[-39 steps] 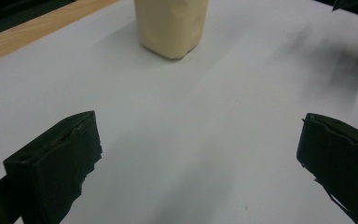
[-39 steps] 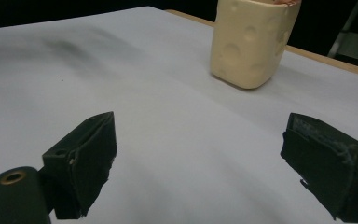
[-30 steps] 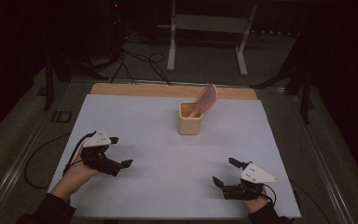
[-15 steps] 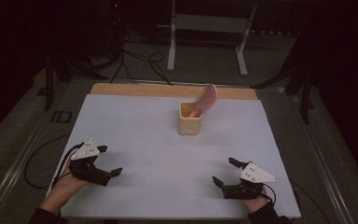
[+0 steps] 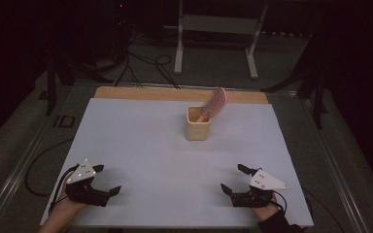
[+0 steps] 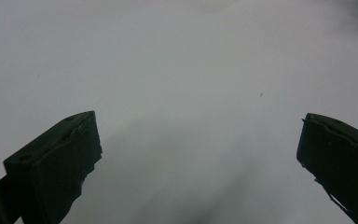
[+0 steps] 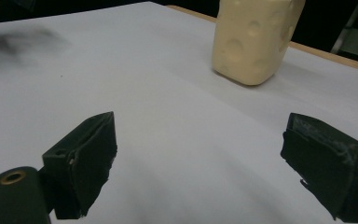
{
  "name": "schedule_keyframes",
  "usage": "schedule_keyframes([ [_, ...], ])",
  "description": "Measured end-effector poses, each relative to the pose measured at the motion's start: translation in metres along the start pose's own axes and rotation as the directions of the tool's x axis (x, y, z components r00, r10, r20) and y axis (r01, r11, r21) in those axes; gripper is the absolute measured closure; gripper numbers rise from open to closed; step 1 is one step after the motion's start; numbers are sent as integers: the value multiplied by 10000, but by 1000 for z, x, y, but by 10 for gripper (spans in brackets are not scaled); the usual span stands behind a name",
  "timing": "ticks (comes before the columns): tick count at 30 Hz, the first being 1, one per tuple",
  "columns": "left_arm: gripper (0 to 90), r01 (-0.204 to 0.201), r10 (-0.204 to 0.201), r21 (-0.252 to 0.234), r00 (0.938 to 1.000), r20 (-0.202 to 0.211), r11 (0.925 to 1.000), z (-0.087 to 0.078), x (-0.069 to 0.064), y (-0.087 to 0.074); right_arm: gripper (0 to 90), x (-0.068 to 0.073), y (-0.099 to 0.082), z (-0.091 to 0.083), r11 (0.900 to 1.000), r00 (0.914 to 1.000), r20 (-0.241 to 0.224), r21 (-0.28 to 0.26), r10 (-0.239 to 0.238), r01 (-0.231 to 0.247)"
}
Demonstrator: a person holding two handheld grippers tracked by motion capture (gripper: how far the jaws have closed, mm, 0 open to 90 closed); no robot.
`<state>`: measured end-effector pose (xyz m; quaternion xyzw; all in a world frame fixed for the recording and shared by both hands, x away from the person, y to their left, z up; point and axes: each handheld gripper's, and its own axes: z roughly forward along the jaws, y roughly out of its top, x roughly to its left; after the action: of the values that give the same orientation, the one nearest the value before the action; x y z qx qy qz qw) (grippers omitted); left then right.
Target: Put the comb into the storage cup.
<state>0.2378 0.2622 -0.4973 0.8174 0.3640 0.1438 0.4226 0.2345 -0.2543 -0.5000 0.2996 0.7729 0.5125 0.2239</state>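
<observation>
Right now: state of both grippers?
Left gripper: open, holding nothing, low over the white table sheet.
Right gripper: open, holding nothing, pointed toward the cream cup.

I am holding my right gripper low over the white worktop, its black jaws standing wide apart with nothing between them. A cream cup with round dimples is sitting ahead, toward the upper right, well apart from the jaws.

Cream dimpled cup — pink, perhaps striped, brush.
</observation>
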Motion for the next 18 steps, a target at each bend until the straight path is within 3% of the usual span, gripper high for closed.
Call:
schedule_keyframes([
  [8, 0, 221, -226, -144, 9991, -362, 9997, -9, 1, -17, 100, 0, 1, -1, 10000, 10000, -3, -30, -25, 25],
  [13, 0, 143, -151, -140, 9983, -557, 9998, -9, 3, -19, 101, 0, 0, 0, 10000, 9999, -91, -6, -54, 54],
  [18, 0, 157, -167, -194, 9986, -502, 9997, -10, 1, -18, 100, 0, 0, 1, 10000, 9999, -100, 41, -67, 67],
])
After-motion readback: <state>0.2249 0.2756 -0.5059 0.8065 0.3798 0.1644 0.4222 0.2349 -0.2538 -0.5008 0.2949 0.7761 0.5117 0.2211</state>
